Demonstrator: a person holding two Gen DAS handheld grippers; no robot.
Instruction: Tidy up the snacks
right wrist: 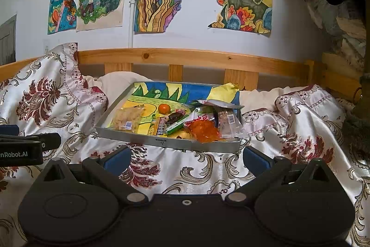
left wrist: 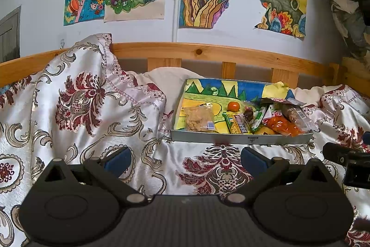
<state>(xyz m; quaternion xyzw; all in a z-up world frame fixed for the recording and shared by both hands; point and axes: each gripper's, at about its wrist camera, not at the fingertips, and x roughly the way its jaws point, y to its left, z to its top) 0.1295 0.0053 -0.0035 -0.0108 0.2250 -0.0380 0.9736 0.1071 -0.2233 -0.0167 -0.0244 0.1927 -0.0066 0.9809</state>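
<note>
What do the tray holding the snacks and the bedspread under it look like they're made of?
The tray looks like thin grey metal, possibly coated card, from its dull, flat walls. The bedspread looks like satiny woven fabric, from its sheen and raised floral pattern.

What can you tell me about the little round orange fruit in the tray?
The small round orange fruit, perhaps a tangerine, has smooth, shiny skin and a dark spot on top. It sits loose and unwrapped near the middle of the shallow grey metal tray, on its colourful drawn lining. The clear bag of pale crackers lies to its left, the pile of wrapped snacks to its right.
</note>
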